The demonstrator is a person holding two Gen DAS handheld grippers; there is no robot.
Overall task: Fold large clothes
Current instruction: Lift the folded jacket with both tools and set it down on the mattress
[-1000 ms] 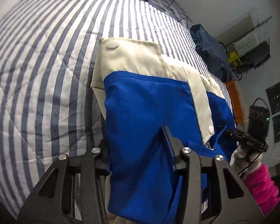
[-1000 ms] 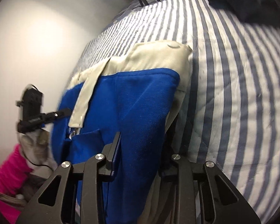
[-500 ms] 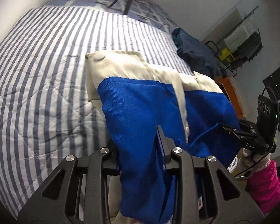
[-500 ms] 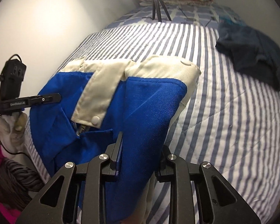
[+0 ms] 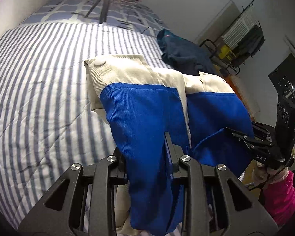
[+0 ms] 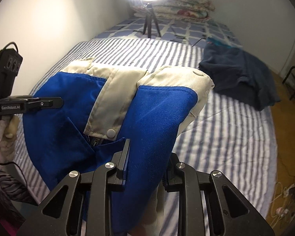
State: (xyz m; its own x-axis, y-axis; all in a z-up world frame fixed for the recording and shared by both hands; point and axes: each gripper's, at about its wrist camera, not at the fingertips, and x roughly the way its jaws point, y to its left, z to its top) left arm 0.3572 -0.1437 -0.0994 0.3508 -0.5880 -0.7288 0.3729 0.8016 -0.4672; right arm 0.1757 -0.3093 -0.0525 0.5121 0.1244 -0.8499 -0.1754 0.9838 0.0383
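A blue garment with a cream band and snap buttons point(image 5: 147, 118) hangs lifted over the striped bed point(image 5: 39, 78). My left gripper point(image 5: 145, 154) is shut on a bunched fold of its blue cloth, one finger on each side. In the right wrist view the same garment point(image 6: 157, 108) runs into my right gripper point(image 6: 147, 158), also shut on blue cloth. Each gripper shows in the other's view: the right one point(image 5: 243, 137) pinching the garment's far edge, the left one point(image 6: 49, 103) at the left edge. The cloth drapes between them; its lower part is hidden behind the jaws.
A dark navy garment point(image 6: 240, 74) lies crumpled on the bed's right side. A tripod point(image 6: 150, 23) with a ring light stands at the bed's far end before stacked quilts point(image 6: 177, 7). A wall runs along the left; a drying rack point(image 5: 243, 33) and floor cables point(image 6: 285, 192) are right.
Both grippers have risen with the garment, lifting it further off the bed. Both views tilted up, bringing the tripod and quilts into sight. The jaws drew tighter on the cloth.
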